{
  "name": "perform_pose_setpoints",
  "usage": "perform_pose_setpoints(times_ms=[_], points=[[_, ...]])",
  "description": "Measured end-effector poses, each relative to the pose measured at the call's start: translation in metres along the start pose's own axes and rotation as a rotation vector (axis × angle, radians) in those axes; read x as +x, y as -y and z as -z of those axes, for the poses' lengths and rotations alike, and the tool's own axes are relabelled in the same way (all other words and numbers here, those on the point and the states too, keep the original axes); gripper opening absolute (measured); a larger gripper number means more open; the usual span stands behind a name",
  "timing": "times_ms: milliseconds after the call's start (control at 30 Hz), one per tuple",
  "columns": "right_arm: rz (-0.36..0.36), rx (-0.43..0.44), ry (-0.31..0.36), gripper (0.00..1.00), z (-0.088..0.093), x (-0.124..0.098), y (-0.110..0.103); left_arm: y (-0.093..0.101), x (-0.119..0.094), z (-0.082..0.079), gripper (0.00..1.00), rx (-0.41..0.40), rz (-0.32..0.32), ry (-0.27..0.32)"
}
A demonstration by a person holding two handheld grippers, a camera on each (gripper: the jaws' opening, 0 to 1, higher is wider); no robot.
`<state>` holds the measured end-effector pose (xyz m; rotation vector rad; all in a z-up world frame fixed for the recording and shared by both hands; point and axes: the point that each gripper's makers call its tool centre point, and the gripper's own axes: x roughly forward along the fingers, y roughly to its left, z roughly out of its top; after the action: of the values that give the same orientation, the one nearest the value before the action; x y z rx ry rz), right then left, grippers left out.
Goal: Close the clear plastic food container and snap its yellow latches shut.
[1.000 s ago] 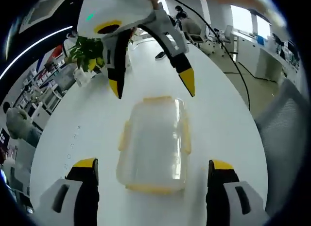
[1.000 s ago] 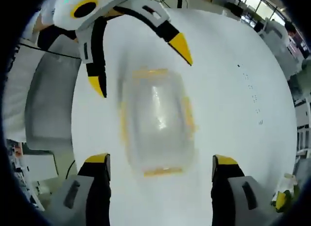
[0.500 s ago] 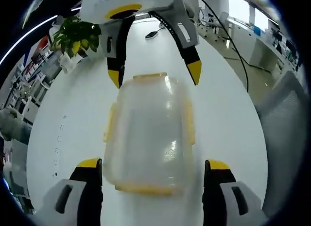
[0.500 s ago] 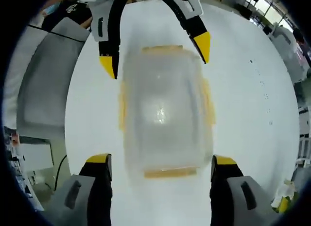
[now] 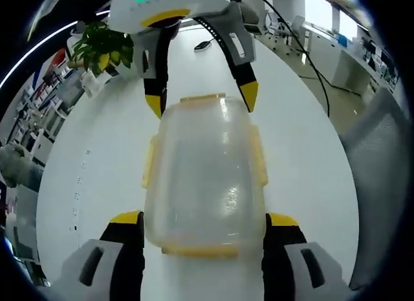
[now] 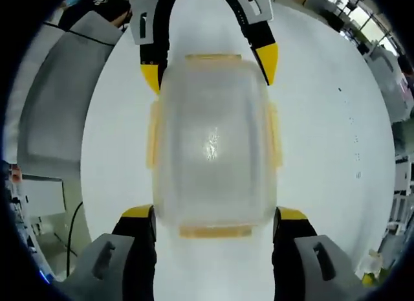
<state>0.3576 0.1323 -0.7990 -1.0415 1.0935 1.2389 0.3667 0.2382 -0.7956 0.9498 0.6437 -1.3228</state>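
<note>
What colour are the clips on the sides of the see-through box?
Yellow. The clips on the clear box show best in the right gripper view.

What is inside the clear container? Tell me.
Nothing visible: through the clear container only the white table shows. Its lid is on; glare and yellow latches hide the edges.

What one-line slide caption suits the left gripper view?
Two hand-held grippers bracket opposite ends of a clear rectangular plastic food container with yellow latches on a white table.
</note>
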Motion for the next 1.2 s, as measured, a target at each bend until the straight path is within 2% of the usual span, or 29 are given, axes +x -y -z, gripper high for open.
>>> perform_pose_setpoints(times_ms=[200,633,833,1000,1200], points=[[-0.001,-0.014,0.004,0.7,-0.021,0.006,-0.005,0.005,-0.011,0.019,0.71,-0.003,0.003,-0.01],[-0.012,-0.041,0.078,0.71,-0.093,0.019,-0.014,0.013,-0.049,0.08,0.71,-0.023,-0.012,-0.043],[-0.014,-0.061,0.088,0.71,-0.123,0.025,-0.018,0.018,-0.065,0.106,0.71,-0.036,-0.021,-0.057],[-0.016,-0.077,0.097,0.71,-0.141,0.029,-0.02,0.022,-0.073,0.119,0.71,-0.049,-0.029,-0.068],[-0.012,-0.085,0.105,0.72,-0.154,0.033,-0.022,0.025,-0.08,0.131,0.71,-0.054,-0.036,-0.084]])
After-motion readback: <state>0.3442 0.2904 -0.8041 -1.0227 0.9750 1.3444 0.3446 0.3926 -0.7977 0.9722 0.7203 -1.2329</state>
